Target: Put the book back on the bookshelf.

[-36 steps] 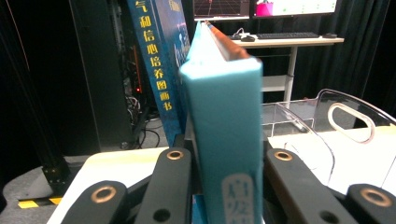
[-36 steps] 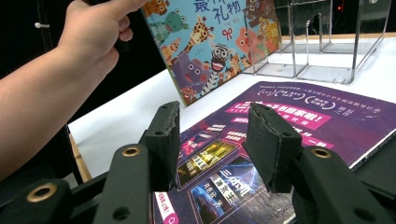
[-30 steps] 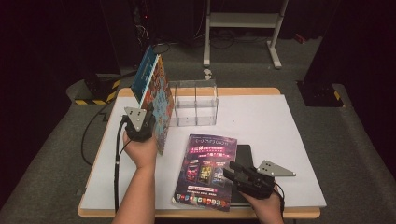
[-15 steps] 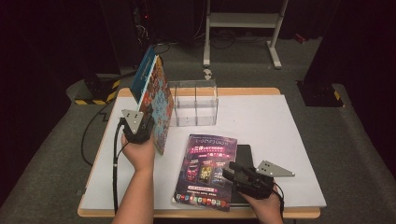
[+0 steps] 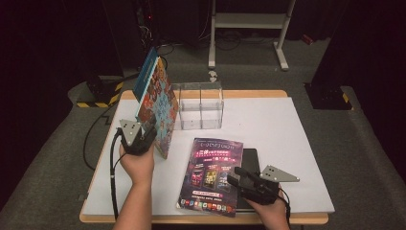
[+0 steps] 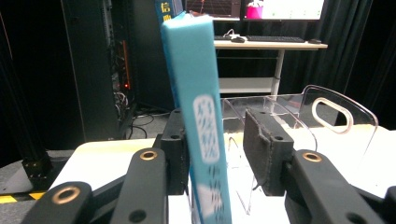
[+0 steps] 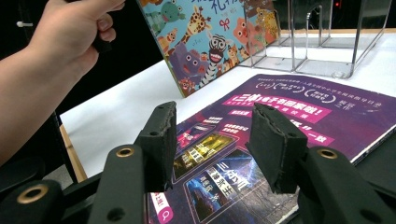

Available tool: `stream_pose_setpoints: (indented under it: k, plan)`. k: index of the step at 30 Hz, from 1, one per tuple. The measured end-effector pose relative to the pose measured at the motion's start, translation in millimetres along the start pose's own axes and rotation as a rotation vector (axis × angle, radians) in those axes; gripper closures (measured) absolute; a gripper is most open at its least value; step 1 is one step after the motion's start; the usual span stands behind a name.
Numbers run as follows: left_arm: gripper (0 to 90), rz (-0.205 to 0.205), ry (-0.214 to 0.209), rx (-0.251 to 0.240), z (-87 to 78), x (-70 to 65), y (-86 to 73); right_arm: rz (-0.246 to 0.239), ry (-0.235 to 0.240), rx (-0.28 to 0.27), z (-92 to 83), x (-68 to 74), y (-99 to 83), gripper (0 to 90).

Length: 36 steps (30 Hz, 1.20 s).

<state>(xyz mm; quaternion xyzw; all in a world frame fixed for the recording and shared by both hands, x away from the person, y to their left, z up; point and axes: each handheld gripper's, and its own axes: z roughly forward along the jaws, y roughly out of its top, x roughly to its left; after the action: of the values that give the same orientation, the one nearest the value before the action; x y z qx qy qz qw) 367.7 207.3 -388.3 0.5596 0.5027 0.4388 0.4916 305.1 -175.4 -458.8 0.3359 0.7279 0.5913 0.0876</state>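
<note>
Standing on edge at the tabletop's [image 5: 297, 124] ten o'clock, the blue-spined cartoon-animal picture book [image 5: 158, 103] sits between the left gripper [image 5: 143, 140], whose jaws have just been opening; one pad stands clear, and the other's contact is hidden. One purple magazine [image 5: 213, 172] half covers one black slab [image 5: 251, 160]. At twelve o'clock, one clear acrylic rack [image 5: 201, 105]. The right gripper [image 5: 237, 179] hovers half-open, empty.

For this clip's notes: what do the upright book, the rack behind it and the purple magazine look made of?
Upright book: likely printed board or card with a glossy cover; thick blue spine, bright cartoon animals.
Rack: clear acrylic or similar rigid plastic; see-through walls and dividers with shiny edges.
Purple magazine: coated glossy paper, apparently thin; it lies flat on the table and catches light.
</note>
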Motion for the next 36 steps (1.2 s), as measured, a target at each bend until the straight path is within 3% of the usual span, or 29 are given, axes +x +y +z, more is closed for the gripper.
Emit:
stream_pose_setpoints:
  k: [11,21,24,28,30,36]
  plan:
    - [56.8,-0.005,-0.043,0.011,-18.2,4.0,-11.3,-0.002,-0.008,0.007,0.1,-0.9,-0.9,50.6]
    - [50.4,-0.028,-0.129,0.086,-29.9,10.6,-33.0,-0.021,-0.034,0.025,1.3,-2.1,-2.2,49.5]
    - [42.8,-0.063,-0.184,0.146,-31.1,13.0,-44.7,-0.033,-0.054,0.026,0.1,-4.0,-1.5,49.1]
    - [38.2,-0.071,-0.216,0.212,-33.0,12.8,-62.5,-0.040,-0.083,0.028,-3.0,-9.3,-0.3,48.6]
    - [37.7,-0.097,-0.228,0.231,-34.6,13.6,-69.9,-0.042,-0.097,0.029,-4.1,-12.4,-0.3,49.0]
    - [37.9,-0.099,-0.296,0.318,-35.8,7.4,-92.1,-0.031,-0.125,0.048,-4.3,-21.4,-1.3,44.7]
